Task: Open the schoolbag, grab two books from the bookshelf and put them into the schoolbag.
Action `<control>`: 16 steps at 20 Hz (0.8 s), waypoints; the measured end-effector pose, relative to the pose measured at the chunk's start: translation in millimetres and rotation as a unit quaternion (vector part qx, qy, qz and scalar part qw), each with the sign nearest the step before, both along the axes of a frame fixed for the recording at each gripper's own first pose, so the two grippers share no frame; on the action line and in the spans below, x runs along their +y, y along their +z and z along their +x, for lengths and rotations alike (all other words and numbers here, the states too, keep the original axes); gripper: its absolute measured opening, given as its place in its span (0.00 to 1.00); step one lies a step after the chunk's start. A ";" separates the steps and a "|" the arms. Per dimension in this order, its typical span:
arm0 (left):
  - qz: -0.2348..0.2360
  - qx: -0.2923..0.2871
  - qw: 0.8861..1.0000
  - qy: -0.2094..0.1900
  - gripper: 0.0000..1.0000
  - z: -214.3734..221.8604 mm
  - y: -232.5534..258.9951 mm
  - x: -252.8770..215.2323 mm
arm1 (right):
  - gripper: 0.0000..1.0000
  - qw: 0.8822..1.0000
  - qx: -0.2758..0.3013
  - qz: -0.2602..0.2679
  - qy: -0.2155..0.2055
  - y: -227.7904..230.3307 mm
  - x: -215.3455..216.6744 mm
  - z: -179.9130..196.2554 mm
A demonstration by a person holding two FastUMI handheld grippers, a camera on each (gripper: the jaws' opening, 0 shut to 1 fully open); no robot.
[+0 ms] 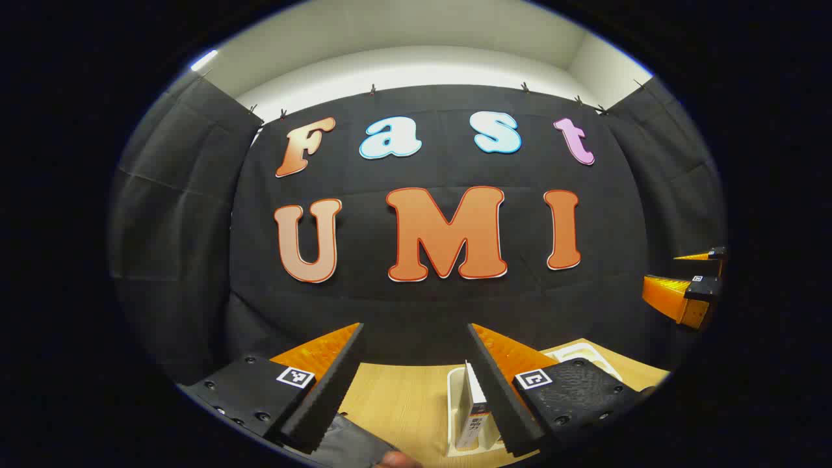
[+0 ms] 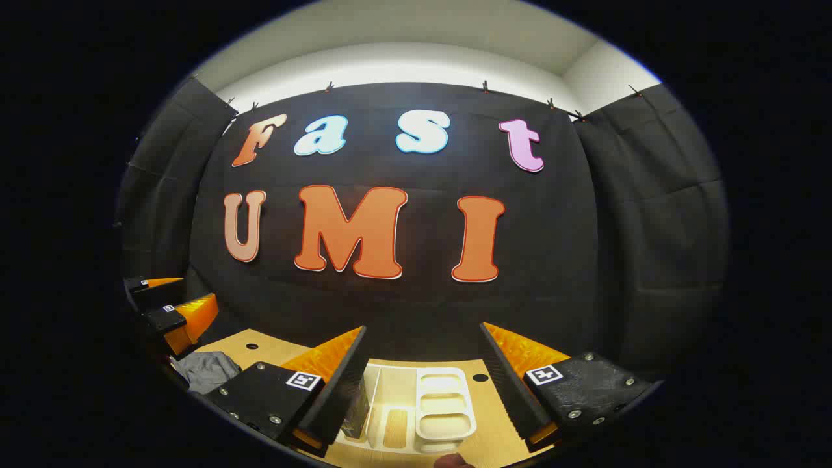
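**Schoolbag at the surface's edge, books standing in a white rack, both grippers raised and spread**

Schoolbag (image 2: 207,369): in the right gripper view, a crumpled grey fabric shape low on the left, lying on the light wood surface (image 2: 260,348) just beside this gripper's left finger. Soft folds; whether it is zipped or unzipped cannot be told. In the left gripper view a dark fabric piece (image 1: 351,442) lies at the bottom edge under the left finger; cannot tell if it belongs to the bag.

Bookshelf (image 2: 443,404): a white plastic desktop rack with several rounded compartments, sitting on the surface below and between the right gripper's fingers. A book (image 2: 356,406) stands upright at its left side, partly hidden behind the left finger. In the left gripper view the same rack (image 1: 455,390) shows with a white-covered book (image 1: 471,409) upright in it, spine edge toward the camera, just beside the right finger.

Left gripper (image 1: 416,383): fingers wide apart, nothing between them, held above the surface facing the booth wall.

Right gripper (image 2: 422,390): fingers likewise wide apart, nothing pinched, above the rack. In the left gripper view it sits at the far right (image 1: 695,279); the left gripper appears at the far left of the right gripper view (image 2: 170,309).
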State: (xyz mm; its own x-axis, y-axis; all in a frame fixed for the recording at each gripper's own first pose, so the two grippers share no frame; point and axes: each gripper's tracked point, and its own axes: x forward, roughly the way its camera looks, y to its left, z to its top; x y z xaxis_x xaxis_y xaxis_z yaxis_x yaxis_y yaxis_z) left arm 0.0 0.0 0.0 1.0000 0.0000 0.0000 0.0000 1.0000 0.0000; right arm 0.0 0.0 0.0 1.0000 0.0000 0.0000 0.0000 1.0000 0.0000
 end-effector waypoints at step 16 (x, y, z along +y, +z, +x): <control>0.075 0.004 0.996 0.041 0.97 -17.7 -18.4 10.0 | 0.98 0.999 -0.002 -0.017 0.039 -6.1 11.4 3.9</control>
State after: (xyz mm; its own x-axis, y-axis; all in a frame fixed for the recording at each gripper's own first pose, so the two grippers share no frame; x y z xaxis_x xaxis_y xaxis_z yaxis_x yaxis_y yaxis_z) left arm -17.7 10.0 -18.4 0.9966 0.0821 -0.0015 -0.0810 0.9853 0.1506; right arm 3.9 11.4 -6.1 0.9970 0.0775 0.0035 -0.0773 0.9964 -0.0341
